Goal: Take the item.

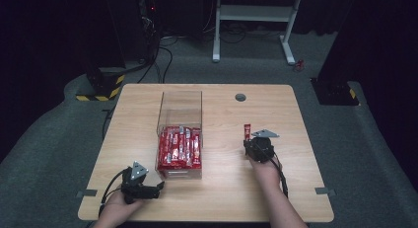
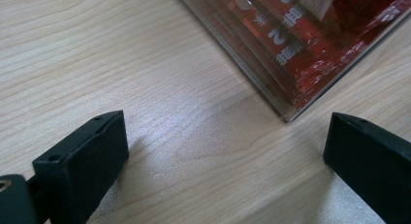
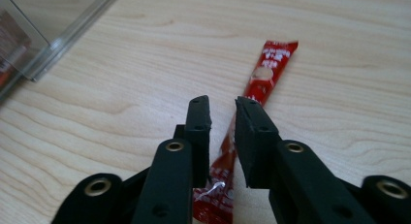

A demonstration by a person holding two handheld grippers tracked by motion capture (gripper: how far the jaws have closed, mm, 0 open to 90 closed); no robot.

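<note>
Right gripper view has the right gripper [image 3: 223, 115] with its jaws narrowed to a slim gap, straddling a long red foil stick packet [image 3: 264, 71] that lies flat on the pale wooden tabletop [image 3: 121, 78]; whether the pads already press it I cannot tell. To pick it cleanly, I judge the jaws should close squarely across the packet's middle, then lift straight. The packet lies right of centre, beside the clear plastic box [image 1: 179, 134] of similar red packets. The left gripper [image 2: 223, 151] is spread wide and empty at the box's near-left corner.
</note>
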